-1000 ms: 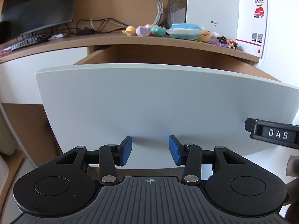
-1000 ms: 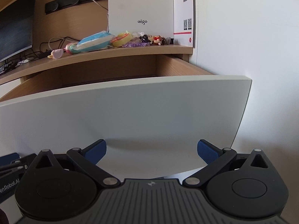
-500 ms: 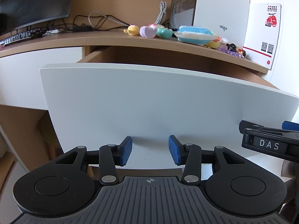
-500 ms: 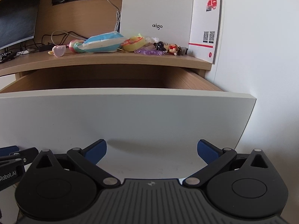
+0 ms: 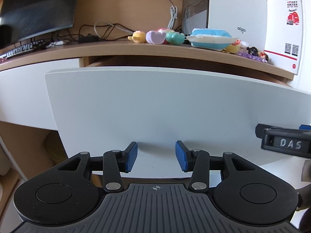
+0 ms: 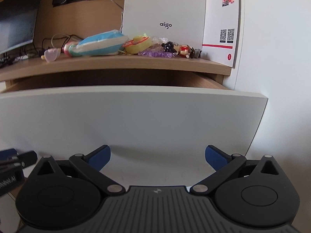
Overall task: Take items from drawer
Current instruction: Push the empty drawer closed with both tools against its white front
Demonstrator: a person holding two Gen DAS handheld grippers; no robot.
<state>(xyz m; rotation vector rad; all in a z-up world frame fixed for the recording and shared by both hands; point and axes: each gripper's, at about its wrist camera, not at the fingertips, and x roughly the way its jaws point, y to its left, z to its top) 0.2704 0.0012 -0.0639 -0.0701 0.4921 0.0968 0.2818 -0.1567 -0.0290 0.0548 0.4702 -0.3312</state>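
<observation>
The white drawer front (image 5: 155,106) fills the middle of both views, and only a thin strip of the wooden drawer inside (image 6: 116,79) shows above it; what lies inside is hidden. My left gripper (image 5: 156,156) is open, nothing between its blue pads, tips close to the front's lower edge. My right gripper (image 6: 157,157) is open wide, tips near the same panel, and empty. On the desk top (image 5: 116,48) lie small toys (image 5: 154,37), a blue and white packet (image 5: 210,38) and a little figure (image 6: 178,48).
A white box (image 5: 237,9) and a card with QR codes (image 5: 285,35) stand at the back right by the white wall (image 6: 281,58). A dark monitor (image 5: 37,9), a keyboard (image 5: 21,48) and cables sit at the left. Another white drawer front (image 5: 29,89) lies left.
The drawer has slid in: less of its wooden inside shows than a second ago. Both grippers have moved forward with the front, and the desk top looks nearer.
</observation>
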